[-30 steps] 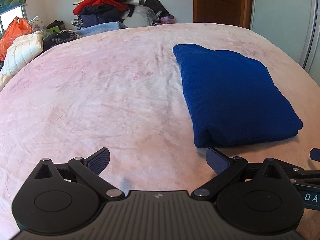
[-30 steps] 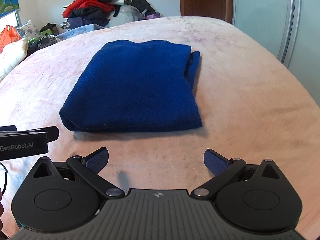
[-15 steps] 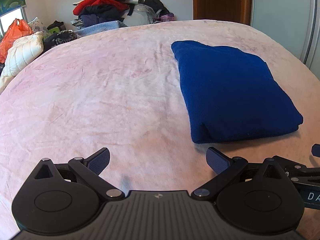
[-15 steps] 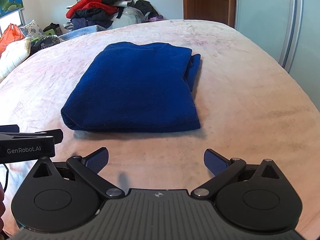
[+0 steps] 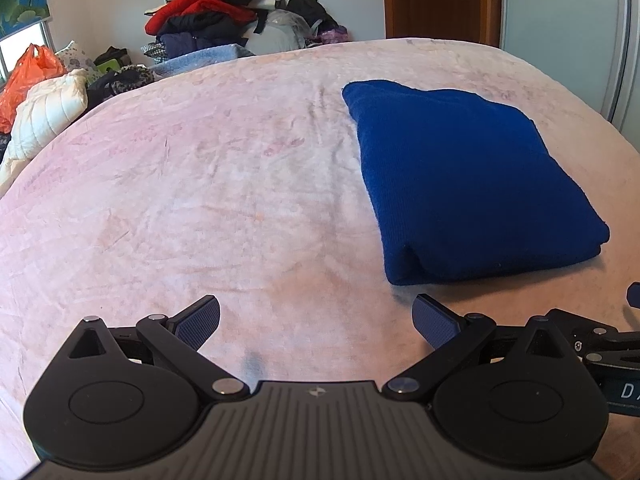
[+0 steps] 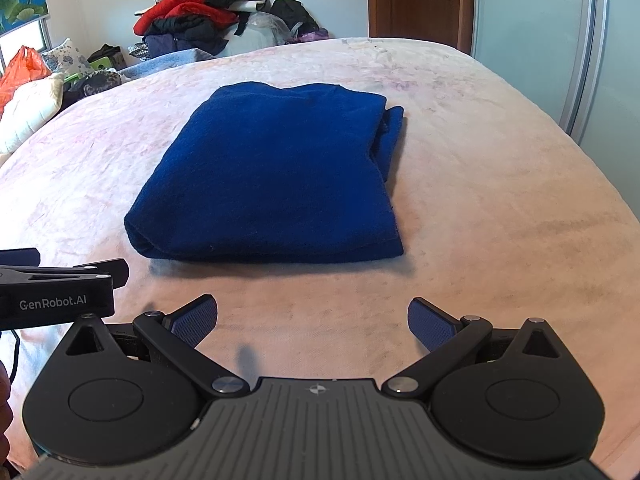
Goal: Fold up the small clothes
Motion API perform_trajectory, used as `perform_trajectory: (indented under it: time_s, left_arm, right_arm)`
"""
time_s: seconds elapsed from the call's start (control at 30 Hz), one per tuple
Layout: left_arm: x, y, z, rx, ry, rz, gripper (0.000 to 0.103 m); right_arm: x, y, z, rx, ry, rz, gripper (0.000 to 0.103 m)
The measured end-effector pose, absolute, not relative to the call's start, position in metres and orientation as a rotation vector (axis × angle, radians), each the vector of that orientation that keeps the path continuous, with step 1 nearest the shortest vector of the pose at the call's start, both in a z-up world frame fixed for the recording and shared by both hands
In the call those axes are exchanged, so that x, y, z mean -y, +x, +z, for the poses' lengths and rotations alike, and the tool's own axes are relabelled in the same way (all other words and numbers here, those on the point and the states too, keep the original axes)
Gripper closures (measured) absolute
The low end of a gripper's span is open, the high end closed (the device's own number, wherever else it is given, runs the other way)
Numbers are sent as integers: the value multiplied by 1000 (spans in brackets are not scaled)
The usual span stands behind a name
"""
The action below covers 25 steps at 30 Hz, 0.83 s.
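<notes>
A dark blue garment (image 5: 468, 184) lies folded into a thick rectangle on the pink bedspread (image 5: 200, 184). In the right wrist view the same folded garment (image 6: 276, 172) sits straight ahead, its rolled fold edge facing me. My left gripper (image 5: 316, 322) hovers open just short of the garment's near left corner, with nothing between its fingers. My right gripper (image 6: 312, 320) is open too, a short way back from the garment's near edge, and holds nothing. The left gripper's body (image 6: 56, 296) shows at the left edge of the right wrist view.
A heap of clothes (image 5: 216, 20) is piled against the far wall beyond the bed. An orange bag (image 5: 28, 76) and a white quilted pillow (image 5: 44, 120) lie off the bed's left side. A wooden door (image 5: 440, 0) and a sliding wardrobe panel (image 5: 616, 40) stand at the right.
Both grippers have drawn back and risen slightly from the folded garment, which looks a little farther away. The garment has not moved, and both grippers stay open.
</notes>
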<state>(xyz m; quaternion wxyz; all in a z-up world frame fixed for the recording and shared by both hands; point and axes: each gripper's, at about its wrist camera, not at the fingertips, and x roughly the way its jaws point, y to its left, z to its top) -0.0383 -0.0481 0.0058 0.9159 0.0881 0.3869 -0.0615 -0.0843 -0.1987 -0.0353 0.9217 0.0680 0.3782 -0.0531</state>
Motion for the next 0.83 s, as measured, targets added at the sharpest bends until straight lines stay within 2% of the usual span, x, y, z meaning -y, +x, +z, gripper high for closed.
perform_trajectory:
  time_s: [0.83]
  left_arm:
    - [43, -35, 5, -788, 155, -147, 0]
  right_arm:
    - [200, -84, -34, -770, 123, -110, 1]
